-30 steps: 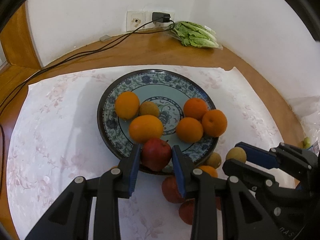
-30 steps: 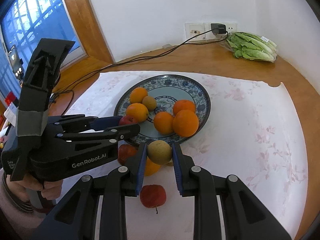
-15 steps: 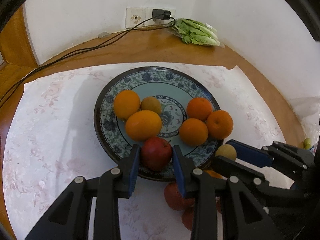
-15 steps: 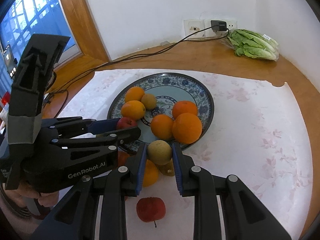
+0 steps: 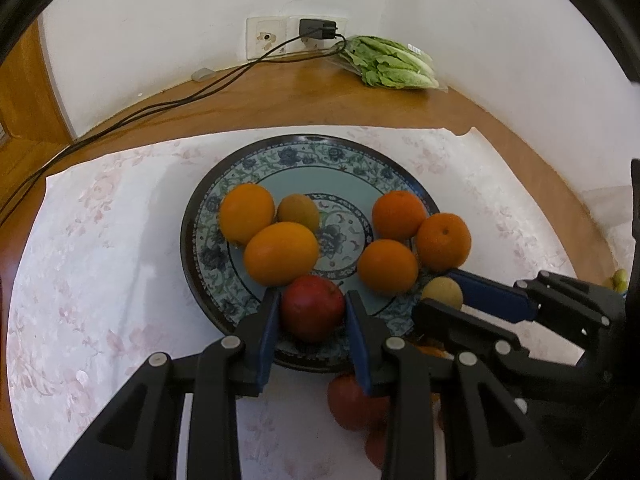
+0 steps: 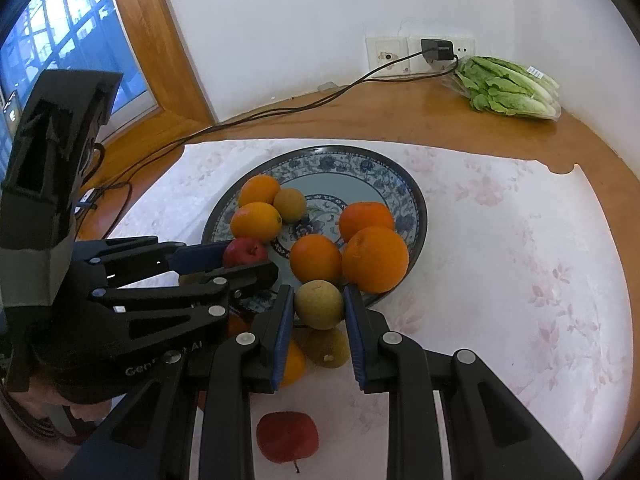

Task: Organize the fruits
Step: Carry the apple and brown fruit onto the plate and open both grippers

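Left tool [image 5: 312, 312] grips the apple [image 5: 312, 307] over the plate's [image 5: 304, 148] near rim. Right tool [image 6: 318, 308] clamps a pear [image 6: 319, 304] at the rim. Recommend setting each into bare plate before releasing, clear of the oranges [image 5: 386, 266], so nothing rolls.

Black handheld grippers
Blue pads line the fingers [image 5: 267, 336]; silver screws at the joints; "GenRobot.AI" printed in white.

Bagged lettuce [image 5: 390, 65] lies near a wall socket [image 5: 295, 36] whose plugged charger cable [image 5: 168, 103] crosses the wooden table [image 5: 256, 108]
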